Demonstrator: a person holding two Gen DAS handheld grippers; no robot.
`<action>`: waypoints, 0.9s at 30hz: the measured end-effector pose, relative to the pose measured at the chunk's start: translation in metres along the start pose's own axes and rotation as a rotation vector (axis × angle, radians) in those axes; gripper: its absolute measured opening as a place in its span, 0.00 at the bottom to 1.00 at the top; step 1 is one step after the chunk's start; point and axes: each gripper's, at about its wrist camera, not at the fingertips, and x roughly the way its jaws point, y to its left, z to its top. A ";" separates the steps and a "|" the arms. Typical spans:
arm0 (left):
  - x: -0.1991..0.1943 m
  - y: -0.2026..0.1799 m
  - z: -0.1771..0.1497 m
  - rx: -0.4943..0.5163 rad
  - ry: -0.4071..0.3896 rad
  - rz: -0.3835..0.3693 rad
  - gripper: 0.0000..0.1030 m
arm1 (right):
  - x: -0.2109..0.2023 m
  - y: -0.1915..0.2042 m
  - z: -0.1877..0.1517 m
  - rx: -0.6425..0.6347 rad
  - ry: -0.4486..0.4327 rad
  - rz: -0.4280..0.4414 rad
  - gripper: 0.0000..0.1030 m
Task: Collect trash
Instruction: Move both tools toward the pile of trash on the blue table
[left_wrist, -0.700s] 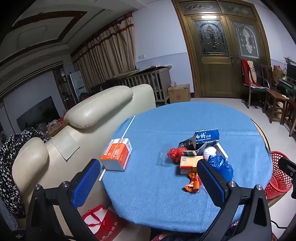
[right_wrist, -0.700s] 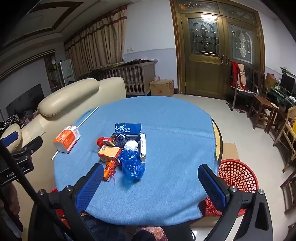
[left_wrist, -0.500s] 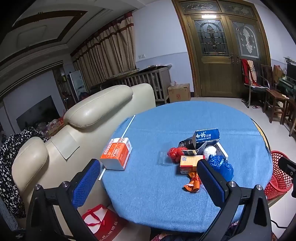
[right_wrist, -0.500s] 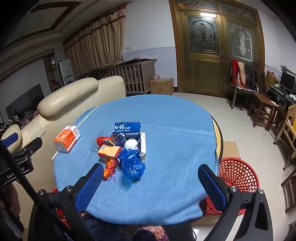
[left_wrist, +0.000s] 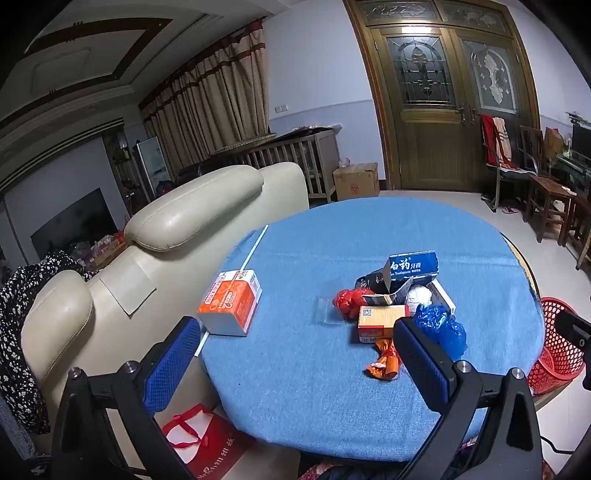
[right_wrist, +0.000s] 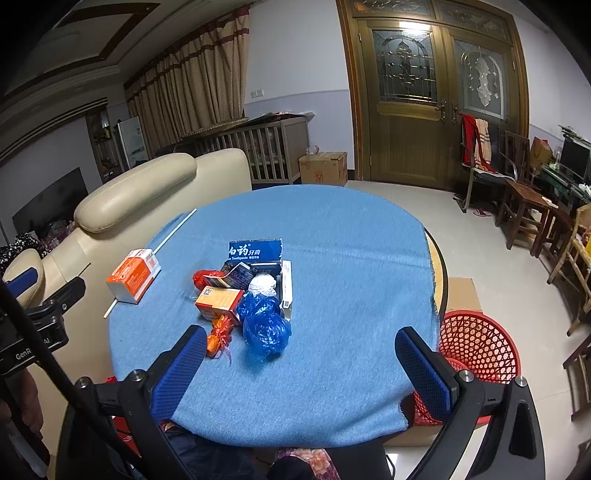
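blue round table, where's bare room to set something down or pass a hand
Free: the far half of the blue cloth-covered round table beyond the blue toothpaste box, the right side toward the red mesh basket, and the near edge. Crowded: the central trash pile and the orange-white carton at left.

Dim indoor light, glare above door, fisheye bending, black corners

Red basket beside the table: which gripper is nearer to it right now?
Right. The right gripper hangs open over the table's near edge, with the red basket just beyond its right finger. The left gripper, also open, sits further left, the basket at its view's far right edge.
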 end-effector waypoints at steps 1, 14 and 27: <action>0.001 0.000 0.000 0.000 0.002 -0.001 1.00 | 0.001 0.000 -0.001 0.001 0.002 0.001 1.00; 0.039 0.000 -0.012 -0.021 0.100 -0.039 1.00 | 0.040 -0.007 -0.002 0.034 0.113 0.016 1.00; 0.133 -0.007 -0.040 -0.098 0.344 -0.192 1.00 | 0.163 -0.023 0.026 0.155 0.304 0.196 0.61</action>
